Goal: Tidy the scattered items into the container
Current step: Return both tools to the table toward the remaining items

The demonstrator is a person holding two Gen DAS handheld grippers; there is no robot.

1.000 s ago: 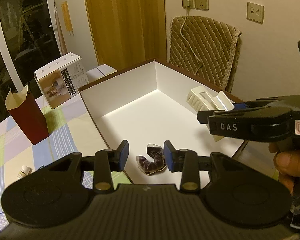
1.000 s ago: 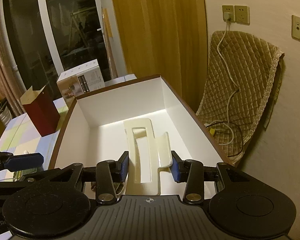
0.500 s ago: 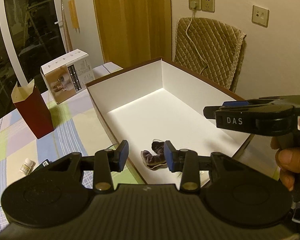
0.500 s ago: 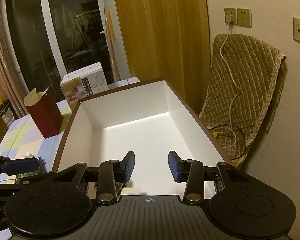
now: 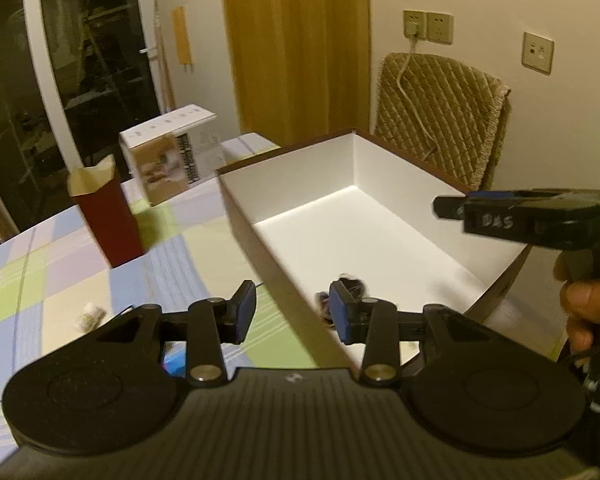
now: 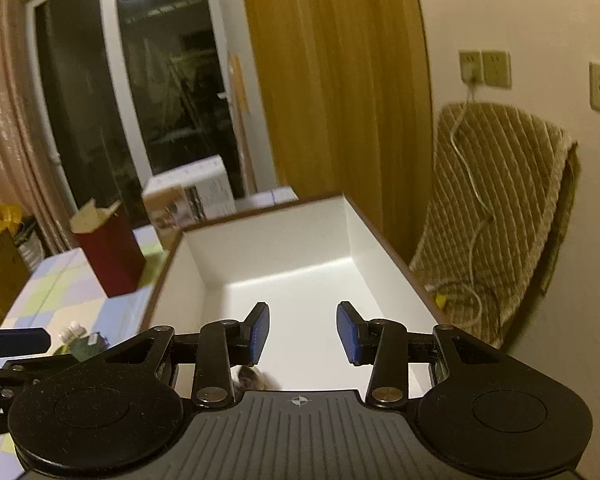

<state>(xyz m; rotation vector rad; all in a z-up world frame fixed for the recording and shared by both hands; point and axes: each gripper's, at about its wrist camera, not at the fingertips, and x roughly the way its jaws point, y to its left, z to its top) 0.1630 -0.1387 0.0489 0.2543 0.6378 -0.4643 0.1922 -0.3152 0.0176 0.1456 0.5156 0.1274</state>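
The container is a large open box (image 5: 284, 156) with white inside and a brown rim. A dark purple crumpled item (image 5: 350, 283) lies on its floor near the front, partly hidden by my left gripper's right finger. My left gripper (image 5: 292, 312) is open and empty, hanging over the box's left wall. In the right wrist view my right gripper (image 6: 304, 332) is open and empty above the box (image 6: 260, 210) floor. A dark scrap (image 6: 252, 378) peeks out under it. From the left wrist view, the right gripper (image 5: 540, 220) hovers over the box's right side, held by a hand (image 5: 588, 308).
On the checked tablecloth (image 5: 60, 264) left of the box stand a red paper carton (image 5: 108, 220) and a white-and-brown product box (image 5: 168, 168). A small white bottle (image 5: 90, 316) lies near the left gripper. A quilted chair (image 5: 440, 120) stands behind the box.
The right gripper let go of the cream plastic holder, which is now out of view, and tilted upward. The left gripper moved left and back from over the purple item to the box's left wall.
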